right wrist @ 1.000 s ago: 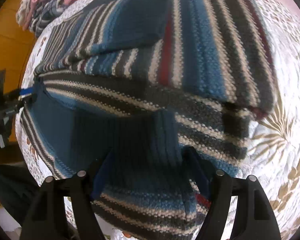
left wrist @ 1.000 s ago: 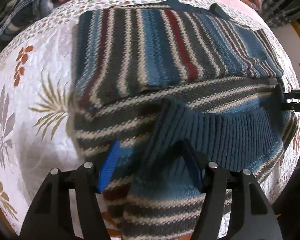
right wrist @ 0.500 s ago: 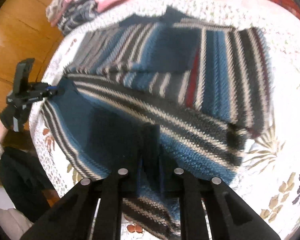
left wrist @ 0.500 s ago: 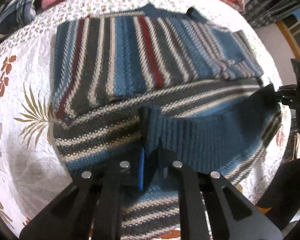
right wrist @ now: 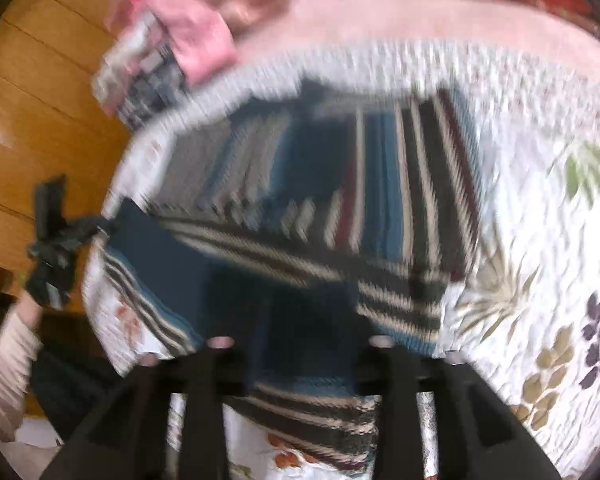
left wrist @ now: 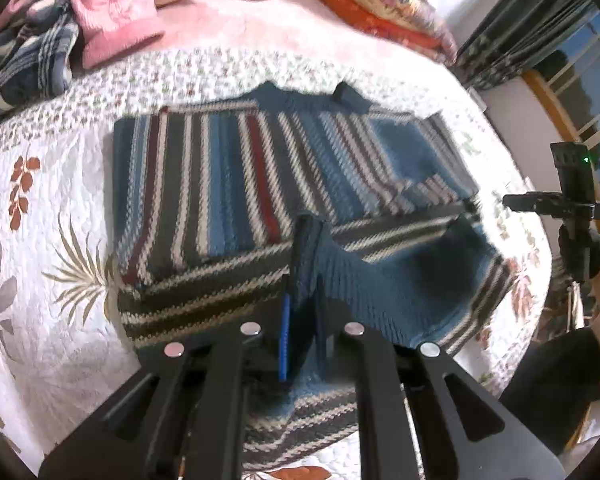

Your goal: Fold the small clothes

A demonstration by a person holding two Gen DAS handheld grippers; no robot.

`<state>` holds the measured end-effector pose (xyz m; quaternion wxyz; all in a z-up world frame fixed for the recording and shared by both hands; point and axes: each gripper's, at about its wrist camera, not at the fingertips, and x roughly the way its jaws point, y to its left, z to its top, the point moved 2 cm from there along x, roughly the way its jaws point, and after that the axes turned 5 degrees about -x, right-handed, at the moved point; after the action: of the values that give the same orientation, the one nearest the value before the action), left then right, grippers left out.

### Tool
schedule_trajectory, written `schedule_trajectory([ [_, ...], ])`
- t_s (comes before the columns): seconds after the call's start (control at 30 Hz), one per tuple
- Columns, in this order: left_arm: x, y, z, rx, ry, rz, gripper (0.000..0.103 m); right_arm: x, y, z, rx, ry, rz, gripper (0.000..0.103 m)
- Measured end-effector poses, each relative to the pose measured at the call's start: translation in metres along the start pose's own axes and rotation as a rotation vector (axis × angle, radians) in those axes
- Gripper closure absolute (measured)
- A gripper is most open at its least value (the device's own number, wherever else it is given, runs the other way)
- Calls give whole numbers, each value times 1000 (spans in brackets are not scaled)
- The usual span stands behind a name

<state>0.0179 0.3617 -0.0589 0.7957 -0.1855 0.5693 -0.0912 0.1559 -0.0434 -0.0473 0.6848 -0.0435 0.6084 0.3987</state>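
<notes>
A striped knit sweater (left wrist: 228, 184) in blue, grey, cream and red lies on the floral quilt (left wrist: 40, 240), its sleeves folded in over the body. My left gripper (left wrist: 302, 264) is shut on the blue ribbed hem (left wrist: 384, 284) and holds it raised. At the right edge of the left wrist view my right gripper (left wrist: 506, 200) sits a small gap away from the hem's raised corner. In the blurred right wrist view my right gripper (right wrist: 300, 320) has its fingers parted part way, with dark blue hem (right wrist: 228, 280) between them. My left gripper (right wrist: 96, 226) grips the hem's far corner there.
Pink clothes (left wrist: 112, 12) and a plaid garment (left wrist: 24, 60) are piled at the bed's far left. Folded orange and yellow blankets (left wrist: 372, 8) lie at the back right, near a curtain (left wrist: 520, 32) and window. A wooden wall (right wrist: 40, 100) flanks the bed. A person's sleeve (right wrist: 8, 368) shows.
Both grippers closed on the hem and lifted it as they rose and pulled back. Since half a second ago the right gripper's fingers have spread apart; the left stays closed.
</notes>
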Motion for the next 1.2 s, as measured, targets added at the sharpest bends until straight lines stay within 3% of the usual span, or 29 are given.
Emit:
schedule_trajectory([
  [0.2, 24, 23, -6, -38, 58, 40, 94, 67, -13, -8, 19, 170, -65, 32],
  [0.3, 42, 29, -11, -52, 97, 70, 90, 81, -8, -8, -17, 203, -81, 23],
  [0.4, 56, 24, -17, 10, 129, 152, 82, 80, 1, -5, -65, 204, -108, 23],
  [0.57, 60, 22, -17, 15, 125, 182, 81, 81, 4, -11, -106, 212, -116, 36],
  [0.63, 60, 18, -17, 33, 122, 186, 85, 81, 14, -12, -156, 211, -107, 61],
  [0.67, 59, 16, -17, 42, 119, 182, 93, 80, 18, -13, -168, 207, -114, 69],
  [0.7, 57, 14, -16, 42, 119, 175, 94, 80, 21, -12, -177, 203, -129, 83],
  [0.73, 55, 13, -15, 38, 112, 170, 94, 77, 22, -12, -188, 196, -148, 90],
  [0.87, 33, 2, -7, 34, 50, 106, 95, 55, 28, -10, -209, 136, -120, 93],
  [0.97, 5, -8, 1, 23, -13, 36, 95, 19, 36, -8, -229, 42, -26, 93],
  [1.2, -52, -27, 25, 7, -202, -47, 95, -49, 38, 10, -204, -166, 33, 93],
])
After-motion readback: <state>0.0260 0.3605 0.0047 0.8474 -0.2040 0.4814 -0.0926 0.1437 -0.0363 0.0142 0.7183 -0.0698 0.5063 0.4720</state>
